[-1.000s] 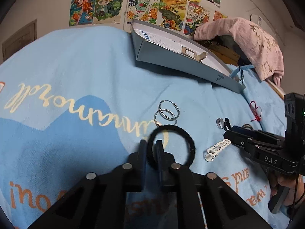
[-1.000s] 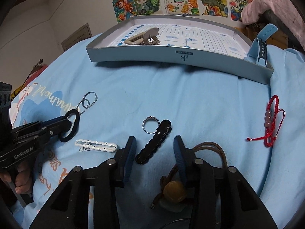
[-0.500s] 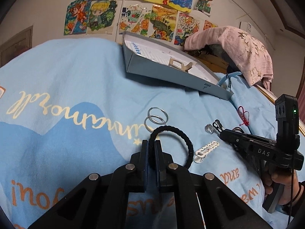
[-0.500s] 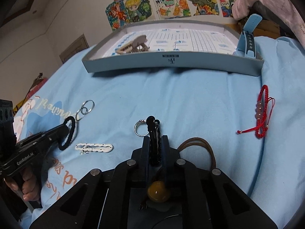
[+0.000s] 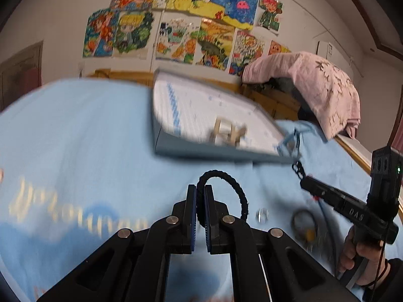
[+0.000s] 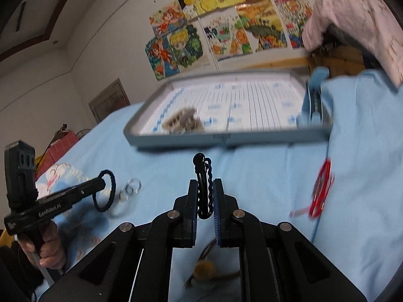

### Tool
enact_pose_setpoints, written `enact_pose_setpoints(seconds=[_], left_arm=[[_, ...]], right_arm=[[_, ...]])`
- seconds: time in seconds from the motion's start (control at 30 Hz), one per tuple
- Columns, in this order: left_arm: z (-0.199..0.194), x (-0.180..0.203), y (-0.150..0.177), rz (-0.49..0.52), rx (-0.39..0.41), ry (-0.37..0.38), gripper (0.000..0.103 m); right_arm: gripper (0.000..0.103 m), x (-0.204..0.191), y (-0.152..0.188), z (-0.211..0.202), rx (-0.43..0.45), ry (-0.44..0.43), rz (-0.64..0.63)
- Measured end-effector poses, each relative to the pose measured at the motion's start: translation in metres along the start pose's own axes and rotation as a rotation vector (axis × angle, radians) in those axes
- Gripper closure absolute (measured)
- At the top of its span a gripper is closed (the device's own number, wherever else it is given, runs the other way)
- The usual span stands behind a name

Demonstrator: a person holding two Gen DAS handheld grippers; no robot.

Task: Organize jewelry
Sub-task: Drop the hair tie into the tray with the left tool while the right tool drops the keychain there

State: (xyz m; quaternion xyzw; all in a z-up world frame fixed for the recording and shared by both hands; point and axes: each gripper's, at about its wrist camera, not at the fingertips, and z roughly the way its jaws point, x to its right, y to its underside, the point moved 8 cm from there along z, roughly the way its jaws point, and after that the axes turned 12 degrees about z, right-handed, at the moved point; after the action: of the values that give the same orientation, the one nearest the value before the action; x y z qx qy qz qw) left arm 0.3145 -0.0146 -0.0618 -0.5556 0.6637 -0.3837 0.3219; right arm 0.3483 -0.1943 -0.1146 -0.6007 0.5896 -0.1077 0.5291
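A black braided hair tie (image 5: 234,191) is pinched in the left gripper (image 5: 200,198), its loop raised over the blue bedsheet (image 5: 75,130). A black beaded hair clip (image 6: 204,186) stands clamped between the right gripper (image 6: 205,196) fingers. Ahead lies the grey tray (image 6: 226,138) with a beige claw clip (image 6: 183,122) inside.

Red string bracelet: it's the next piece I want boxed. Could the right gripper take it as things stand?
Probably not yet: the right gripper is shut on the black hair clip. The red string bracelet lies unobstructed on the blue sheet.
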Motion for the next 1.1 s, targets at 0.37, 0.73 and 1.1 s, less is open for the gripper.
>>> enact_pose_setpoints(seconds=[0.37,0.73,1.1], left_arm=[[0.069,-0.023,-0.068,-0.02,-0.034,-0.138,0.097],[0.094,-0.028,-0.057,-0.013,-0.109,-0.174,0.096],[0.048,-0.013,-0.07,0.004,0.056,-0.157,0.018]], right_arm=[[0.093,0.003,-0.086,0.059,-0.005,0.051,-0.034],[0.093,0.021,-0.075,0.101,-0.068,0.112,0.013],[0.064,0.018,-0.081,0.06,0.023,0.133,-0.033]])
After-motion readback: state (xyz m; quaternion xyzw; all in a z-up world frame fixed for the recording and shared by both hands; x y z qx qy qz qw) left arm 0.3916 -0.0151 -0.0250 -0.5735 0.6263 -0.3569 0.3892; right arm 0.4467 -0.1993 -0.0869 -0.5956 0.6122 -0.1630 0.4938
